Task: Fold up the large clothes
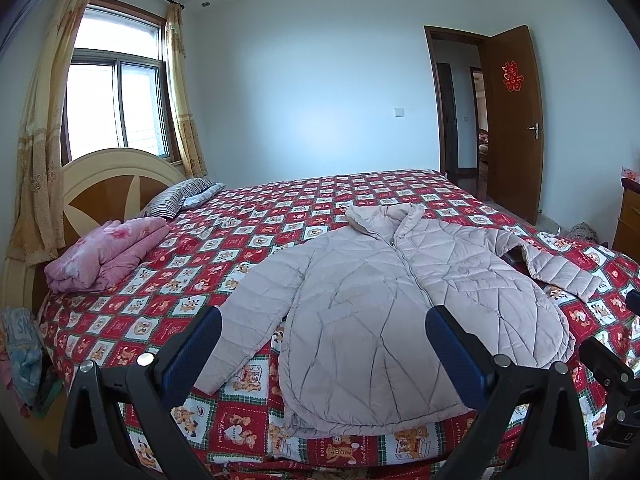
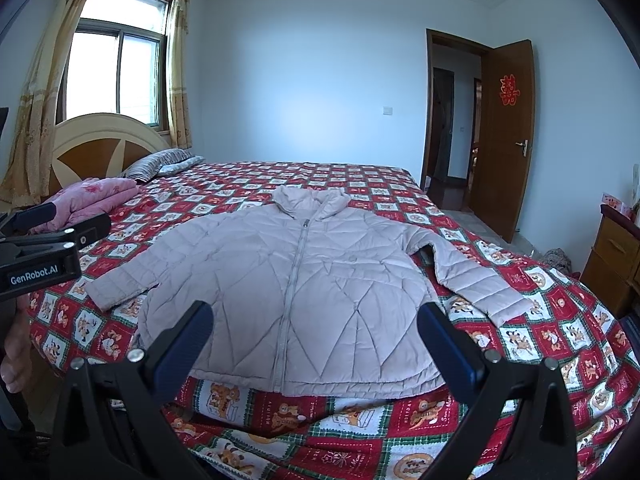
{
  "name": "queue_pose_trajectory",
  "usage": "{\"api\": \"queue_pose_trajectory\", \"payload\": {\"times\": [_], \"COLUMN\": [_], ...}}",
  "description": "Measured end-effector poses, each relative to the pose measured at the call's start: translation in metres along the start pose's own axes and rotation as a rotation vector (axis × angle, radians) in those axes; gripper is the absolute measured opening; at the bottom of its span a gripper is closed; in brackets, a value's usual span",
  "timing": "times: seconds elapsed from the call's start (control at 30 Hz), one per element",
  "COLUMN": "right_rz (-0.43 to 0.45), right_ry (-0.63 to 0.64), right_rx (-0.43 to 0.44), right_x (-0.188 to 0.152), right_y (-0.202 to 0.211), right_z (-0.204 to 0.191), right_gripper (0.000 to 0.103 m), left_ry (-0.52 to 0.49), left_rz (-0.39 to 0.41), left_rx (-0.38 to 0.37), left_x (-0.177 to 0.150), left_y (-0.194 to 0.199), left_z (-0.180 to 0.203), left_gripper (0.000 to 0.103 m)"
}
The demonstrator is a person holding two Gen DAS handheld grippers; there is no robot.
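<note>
Jaws apart on both my grippers, empty above the spread jacket (image 2: 296, 296) on the bed (image 2: 520, 344); slippery quilting may slide from a shallow pinch.

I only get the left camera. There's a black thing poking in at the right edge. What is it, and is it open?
Observer: That is the right tongs. The right camera shows them open and holding nothing, in front of the jacket.
Operator: Is there any writing on my tongs?
Observer: Yes. From the right camera, the left tongs have a white label on the side that reads GenRobot.AI.
Operator: Who is holding them?
Observer: A hand shows just below them, at the left edge of the right camera's picture.
</note>
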State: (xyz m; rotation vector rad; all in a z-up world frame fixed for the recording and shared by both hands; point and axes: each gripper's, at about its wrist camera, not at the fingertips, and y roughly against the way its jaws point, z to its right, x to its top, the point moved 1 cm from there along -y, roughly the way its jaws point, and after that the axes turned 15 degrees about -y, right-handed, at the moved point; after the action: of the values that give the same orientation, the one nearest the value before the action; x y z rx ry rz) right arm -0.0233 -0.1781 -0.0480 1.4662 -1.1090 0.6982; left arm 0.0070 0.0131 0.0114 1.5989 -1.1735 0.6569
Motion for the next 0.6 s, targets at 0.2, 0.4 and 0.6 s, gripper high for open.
{"api": "queue_pose_trajectory", "payload": {"times": [0.2, 0.4, 0.6], "right_rz": [-0.003, -0.008, -0.009], "right_ry": [0.001, 0.002, 0.001], "right_rx": [0.001, 0.008, 0.008], "right_x": [0.0003, 0.0002, -0.0003], "right_y": [-0.0006, -0.0007, -0.0007], "right_z": [0.0, -0.0012, -0.0017], "right_gripper": [0.103, 0.103, 0.103], "left_ry": [0.002, 0.001, 0.002], "left_rz": [0.001, 0.001, 0.001], "left_rx": [0.002, 0.004, 0.005], "left_x": [0.0008, 0.0007, -0.0003], "left_y": [-0.0009, -0.0008, -0.0006], "left_z": [-0.0016, -0.0016, -0.0035], "left_gripper": [0.102, 0.102, 0.102]}}
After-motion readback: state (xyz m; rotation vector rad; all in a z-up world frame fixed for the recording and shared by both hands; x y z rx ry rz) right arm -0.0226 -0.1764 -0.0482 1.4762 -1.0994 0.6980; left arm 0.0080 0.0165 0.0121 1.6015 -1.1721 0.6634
